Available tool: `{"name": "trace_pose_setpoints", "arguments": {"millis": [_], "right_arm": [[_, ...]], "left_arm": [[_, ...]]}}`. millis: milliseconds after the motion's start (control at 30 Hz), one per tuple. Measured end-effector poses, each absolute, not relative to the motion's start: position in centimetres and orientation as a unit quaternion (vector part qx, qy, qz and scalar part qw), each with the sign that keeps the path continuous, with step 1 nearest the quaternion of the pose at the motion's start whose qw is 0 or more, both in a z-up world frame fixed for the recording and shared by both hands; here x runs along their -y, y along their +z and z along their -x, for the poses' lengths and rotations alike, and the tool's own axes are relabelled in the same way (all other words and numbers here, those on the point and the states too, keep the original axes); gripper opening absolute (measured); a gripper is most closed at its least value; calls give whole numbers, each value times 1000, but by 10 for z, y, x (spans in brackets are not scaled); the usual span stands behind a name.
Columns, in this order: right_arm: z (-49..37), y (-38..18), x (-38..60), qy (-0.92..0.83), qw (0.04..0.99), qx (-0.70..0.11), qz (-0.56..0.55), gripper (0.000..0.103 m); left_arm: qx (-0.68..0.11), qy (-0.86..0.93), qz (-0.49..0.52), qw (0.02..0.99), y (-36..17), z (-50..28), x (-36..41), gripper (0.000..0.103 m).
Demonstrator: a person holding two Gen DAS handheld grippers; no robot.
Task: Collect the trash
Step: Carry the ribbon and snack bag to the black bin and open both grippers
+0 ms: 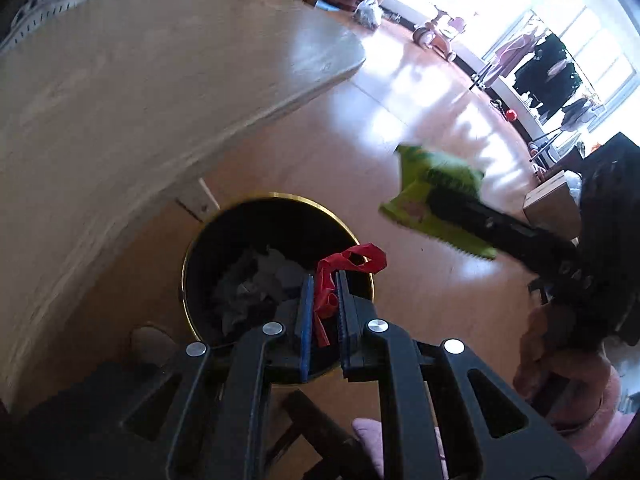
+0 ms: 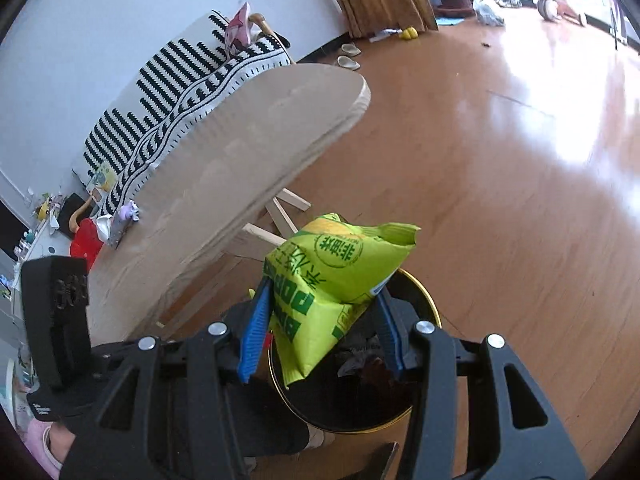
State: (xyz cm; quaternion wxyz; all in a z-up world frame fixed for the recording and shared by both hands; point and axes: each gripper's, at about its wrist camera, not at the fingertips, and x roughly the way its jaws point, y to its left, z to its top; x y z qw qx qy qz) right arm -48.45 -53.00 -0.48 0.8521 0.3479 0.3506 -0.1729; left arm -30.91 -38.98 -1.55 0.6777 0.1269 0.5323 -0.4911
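My left gripper point(image 1: 323, 280) is shut on a crumpled red wrapper point(image 1: 346, 270) and holds it over the near rim of a black bin with a gold rim point(image 1: 208, 236). The bin holds crumpled grey-white paper point(image 1: 260, 280). My right gripper point(image 2: 324, 288) is shut on a lime-green snack bag point(image 2: 332, 276), held just above the same bin point(image 2: 424, 292). In the left wrist view the green bag point(image 1: 432, 192) and the right gripper hover to the right of the bin.
A pale wooden table point(image 1: 140, 92) curves along the left of the bin; it also shows in the right wrist view point(image 2: 240, 148). Toys point(image 2: 116, 224) sit on its far end. A striped sofa point(image 2: 180, 92) stands behind. Shiny wooden floor point(image 2: 520, 160) spreads to the right.
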Motion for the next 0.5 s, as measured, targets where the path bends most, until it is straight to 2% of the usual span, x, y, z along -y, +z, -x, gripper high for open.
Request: {"name": "trace_pose_setpoints", "arguments": {"millis": [133, 167, 200, 233, 267, 300, 500], "right_arm": [[479, -10, 530, -172, 847, -358, -353, 48], [476, -12, 529, -168, 845, -362, -356, 52], [475, -15, 530, -164, 840, -365, -367, 60], [475, -16, 532, -167, 834, -363, -380, 87], [473, -16, 533, -175, 830, -360, -388, 96], [477, -15, 537, -197, 825, -350, -397, 96], [492, 3, 548, -312, 816, -311, -374, 96]], "left_arm": [[-541, -480, -138, 676, -23, 307, 389, 10], [-541, -475, -141, 680, -24, 306, 388, 12], [-534, -469, -145, 688, -23, 305, 388, 17], [-530, -468, -147, 692, -25, 304, 390, 50], [-524, -472, -144, 694, -22, 306, 385, 99], [-514, -477, -138, 700, -17, 308, 384, 95], [-474, -482, -115, 728, 14, 297, 369, 97]]}}
